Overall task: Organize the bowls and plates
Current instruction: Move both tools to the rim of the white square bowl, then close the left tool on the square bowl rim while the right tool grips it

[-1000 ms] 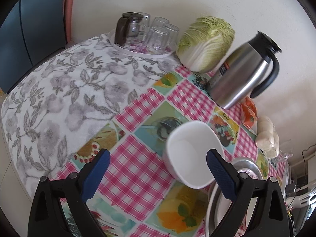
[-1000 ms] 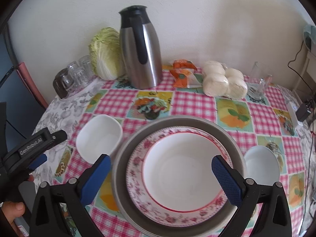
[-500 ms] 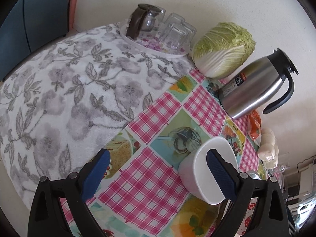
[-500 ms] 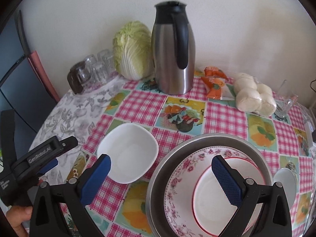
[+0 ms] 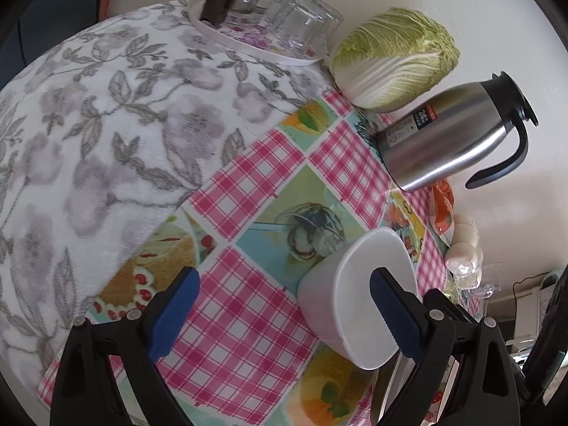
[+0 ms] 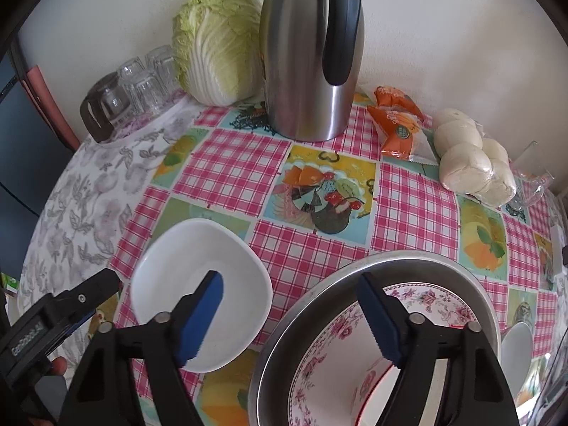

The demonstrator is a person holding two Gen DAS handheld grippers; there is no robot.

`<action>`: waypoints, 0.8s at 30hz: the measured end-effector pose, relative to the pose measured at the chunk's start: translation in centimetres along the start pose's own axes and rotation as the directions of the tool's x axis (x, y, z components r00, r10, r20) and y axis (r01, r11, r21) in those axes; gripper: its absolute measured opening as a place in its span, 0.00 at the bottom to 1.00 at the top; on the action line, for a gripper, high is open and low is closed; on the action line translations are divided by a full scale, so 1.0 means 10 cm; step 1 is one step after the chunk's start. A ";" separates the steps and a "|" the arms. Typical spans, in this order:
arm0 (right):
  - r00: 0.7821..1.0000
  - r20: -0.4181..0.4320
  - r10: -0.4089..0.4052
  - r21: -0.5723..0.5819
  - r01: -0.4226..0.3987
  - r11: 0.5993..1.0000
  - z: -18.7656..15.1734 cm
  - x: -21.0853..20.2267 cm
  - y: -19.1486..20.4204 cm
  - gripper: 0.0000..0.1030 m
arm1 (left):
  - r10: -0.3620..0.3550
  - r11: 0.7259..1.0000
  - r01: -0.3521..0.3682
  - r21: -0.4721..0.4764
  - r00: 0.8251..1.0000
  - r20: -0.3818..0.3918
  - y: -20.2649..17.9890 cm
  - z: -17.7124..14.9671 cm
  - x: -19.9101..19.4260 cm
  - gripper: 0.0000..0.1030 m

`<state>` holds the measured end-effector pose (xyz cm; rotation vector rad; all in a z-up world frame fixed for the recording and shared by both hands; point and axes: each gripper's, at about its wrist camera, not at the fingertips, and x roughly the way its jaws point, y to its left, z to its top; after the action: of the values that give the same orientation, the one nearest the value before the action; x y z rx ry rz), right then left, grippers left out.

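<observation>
Both our grippers' jaws are closing, gripping nothing: right gripper (image 6: 289, 314) straddles the empty white squarish bowl's (image 6: 198, 284) rim and the round metal tray (image 6: 419, 261) holding a floral plate (image 6: 429, 301); left gripper (image 5: 284, 316) flanks that bowl. Beyond stands a steel jug (image 6: 309, 67), label unreadable.

Both wrist views close, angled down, sharing white bowl (image 5: 355, 298) (image 6: 202, 291)

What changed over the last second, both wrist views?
Both grippers closed in on the white bowl. The right gripper slid from over the metal tray toward it, jaws closing, no grip yet. The left gripper, also closing, now straddles its wall. Bowl, tray, floral plate and thermos stayed put.
</observation>
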<state>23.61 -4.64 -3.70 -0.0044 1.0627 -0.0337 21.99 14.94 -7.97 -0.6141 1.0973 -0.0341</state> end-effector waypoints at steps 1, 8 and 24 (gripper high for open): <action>1.000 -0.002 0.002 0.001 -0.002 1.000 0.00 0.02 0.00 0.65 | -0.003 1.000 0.003 0.010 1.000 -0.008 -0.02 0.00 0.03 0.84; 1.000 -0.030 -0.004 -0.023 0.004 1.000 0.02 0.21 0.08 0.35 | -0.013 0.999 0.017 0.045 0.997 -0.072 -0.13 -0.01 0.24 0.59; 0.999 -0.045 0.006 -0.084 -0.010 0.996 0.00 0.38 0.24 0.16 | -0.010 0.997 0.020 0.080 0.992 -0.123 -0.25 -0.08 0.55 0.29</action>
<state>25.56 -2.39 -7.05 -0.0761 1.1078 0.0188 24.62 10.72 -11.47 -0.5529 1.2042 -0.1308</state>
